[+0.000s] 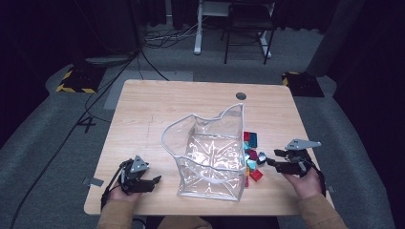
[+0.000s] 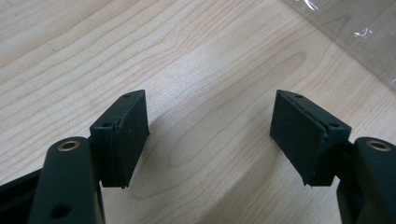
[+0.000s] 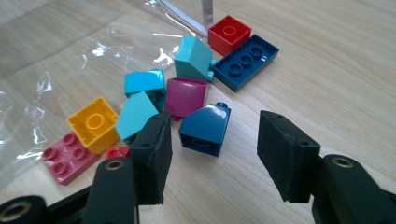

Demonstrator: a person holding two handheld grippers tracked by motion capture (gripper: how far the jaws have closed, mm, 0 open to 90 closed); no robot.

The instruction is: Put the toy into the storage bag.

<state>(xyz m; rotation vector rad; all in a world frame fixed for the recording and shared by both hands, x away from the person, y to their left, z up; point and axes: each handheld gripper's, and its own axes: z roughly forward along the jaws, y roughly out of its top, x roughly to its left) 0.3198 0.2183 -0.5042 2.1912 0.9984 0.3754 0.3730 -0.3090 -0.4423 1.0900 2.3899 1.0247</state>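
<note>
A clear plastic bag [image 1: 210, 152] stands open in the middle of the wooden table [image 1: 143, 114]. Several toy bricks [image 1: 251, 155] lie in a heap against its right side. In the right gripper view I see a dark blue sloped brick [image 3: 205, 128] just ahead of the jaws, a magenta brick [image 3: 185, 95], a yellow brick [image 3: 93, 123], a red brick [image 3: 228, 32] and a long dark blue brick [image 3: 246, 60]. My right gripper [image 1: 271, 158] [image 3: 212, 151] is open, pointing left at the heap. My left gripper [image 1: 155, 181] [image 2: 210, 135] is open over bare wood, left of the bag.
A corner of the bag [image 2: 355, 32] lies at the upper right of the left gripper view. The table has a round cable hole [image 1: 241, 96] at the back. Beyond the table stand a chair [image 1: 248, 28] and floor cables [image 1: 157, 38].
</note>
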